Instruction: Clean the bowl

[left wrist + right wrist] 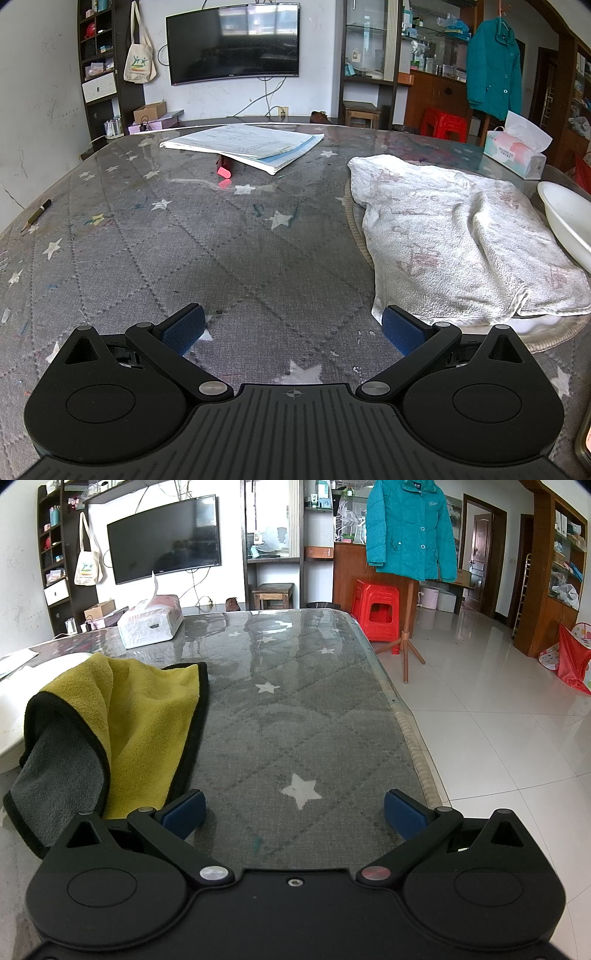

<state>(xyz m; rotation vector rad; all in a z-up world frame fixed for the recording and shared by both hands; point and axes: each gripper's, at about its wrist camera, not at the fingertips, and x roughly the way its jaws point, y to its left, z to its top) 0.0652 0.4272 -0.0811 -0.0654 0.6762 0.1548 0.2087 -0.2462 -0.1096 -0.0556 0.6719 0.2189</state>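
Hovering low over the bench [229,236], the left tongs [293,328] stand wide apart with nothing between the blue pads [184,330], only starred grey cover under glass beneath them. Right tongs [294,814] likewise spread and empty, above the bench [295,716] near its right edge.

The bowl [567,218], white, sits at the far right of the left view, cut by the frame; only part of rim and inner wall shows. Its mouth faces up, tipped slightly toward the camera (a round thing, so no long axis to note). In the right view the bowl [11,716] shows as a white curve at the left edge, with a yellow-and-grey cloth [122,716] draped over its rim and trailing down onto the bench toward the left pad [184,814] of the right tongs. The cloth's long axis runs roughly from far to near.

A white towel [450,236] lies flat just beside the bowl, over a round mat [550,338], its near corner close to the right pad [400,330] of the left tongs.

Further off: open papers [247,146], a red marker [224,168] by their edge, a pencil [37,215] well apart at left, a tissue box [517,149]; the same tissue box [151,622] sits beyond the cloth in the right view.
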